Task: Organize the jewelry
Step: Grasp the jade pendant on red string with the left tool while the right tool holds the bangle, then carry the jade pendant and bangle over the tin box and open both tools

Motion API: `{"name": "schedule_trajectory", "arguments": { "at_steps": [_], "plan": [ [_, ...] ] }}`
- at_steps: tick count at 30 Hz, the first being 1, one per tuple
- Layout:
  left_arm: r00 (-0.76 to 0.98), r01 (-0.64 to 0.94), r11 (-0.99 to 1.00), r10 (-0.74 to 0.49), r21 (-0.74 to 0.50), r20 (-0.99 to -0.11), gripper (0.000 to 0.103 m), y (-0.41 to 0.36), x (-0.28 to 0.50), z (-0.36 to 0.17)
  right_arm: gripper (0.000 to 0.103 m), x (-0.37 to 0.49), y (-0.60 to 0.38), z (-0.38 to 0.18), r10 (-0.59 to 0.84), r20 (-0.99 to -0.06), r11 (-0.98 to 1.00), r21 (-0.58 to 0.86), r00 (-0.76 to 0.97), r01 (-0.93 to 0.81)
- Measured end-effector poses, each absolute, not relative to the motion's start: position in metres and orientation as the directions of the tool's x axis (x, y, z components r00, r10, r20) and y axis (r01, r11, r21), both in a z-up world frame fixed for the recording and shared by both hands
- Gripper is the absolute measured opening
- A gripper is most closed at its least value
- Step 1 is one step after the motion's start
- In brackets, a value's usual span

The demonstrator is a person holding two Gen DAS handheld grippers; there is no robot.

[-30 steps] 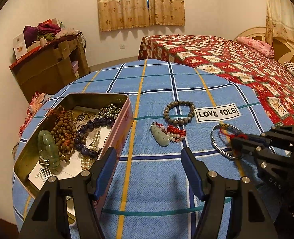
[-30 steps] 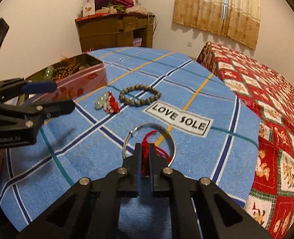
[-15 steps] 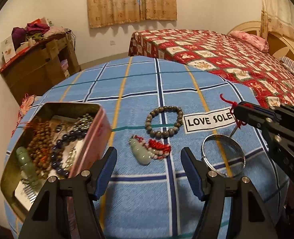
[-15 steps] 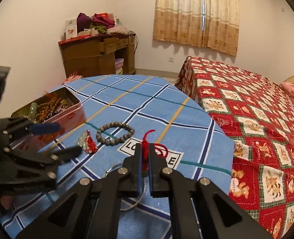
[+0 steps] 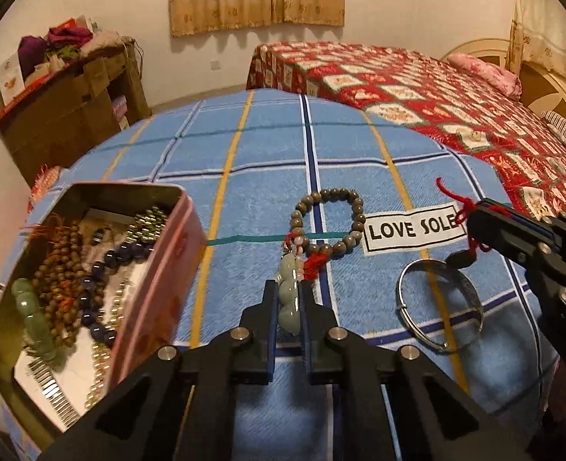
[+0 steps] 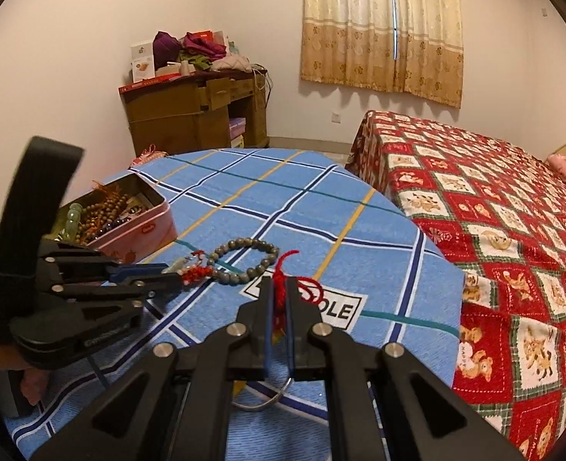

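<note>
My left gripper [image 5: 287,299] is shut on a pale green jade pendant [image 5: 287,299] with a red tassel [image 5: 313,263], low over the blue checked cloth [image 5: 267,153]. My right gripper [image 6: 279,296] is shut on the red cord [image 6: 283,288] of a silver bangle [image 5: 438,303], which hangs below its fingers. In the left wrist view the right gripper [image 5: 475,219] is at the right. A grey bead bracelet [image 5: 329,223] lies just beyond the pendant. An open pink tin [image 5: 160,269] with several bead strings sits at the left.
A white "LOVE SOLE" label [image 5: 411,228] lies on the cloth right of the bracelet. A red patterned bed [image 6: 494,230] stands right of the table. A wooden desk [image 6: 194,111] piled with things stands at the far wall.
My left gripper has shut on the jade pendant. My right gripper has lifted the bangle by its red cord off the cloth.
</note>
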State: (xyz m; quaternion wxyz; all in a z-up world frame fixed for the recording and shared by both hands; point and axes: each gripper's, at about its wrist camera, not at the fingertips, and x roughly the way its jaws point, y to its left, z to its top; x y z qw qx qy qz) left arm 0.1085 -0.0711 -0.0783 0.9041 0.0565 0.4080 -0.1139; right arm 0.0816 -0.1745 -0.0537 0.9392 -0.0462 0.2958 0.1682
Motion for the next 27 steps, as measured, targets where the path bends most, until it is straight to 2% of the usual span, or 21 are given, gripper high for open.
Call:
{"name": "schedule_trajectory", "arguments": {
  "at_steps": [11,27],
  "plan": [
    [0.735,0.225,0.974,-0.175,-0.008,-0.655,0.009,-0.047,0.075,-0.035,0.007,0.072,-0.164,-0.04,0.311,-0.546,0.929,0.002,0.778,-0.37],
    [0.793,0.141,0.99,-0.119,-0.011,-0.598,0.009,-0.014,0.058,-0.006,0.007,0.073,-0.133,-0.019,0.355,-0.516,0.901,-0.034,0.78,-0.432]
  ]
}}
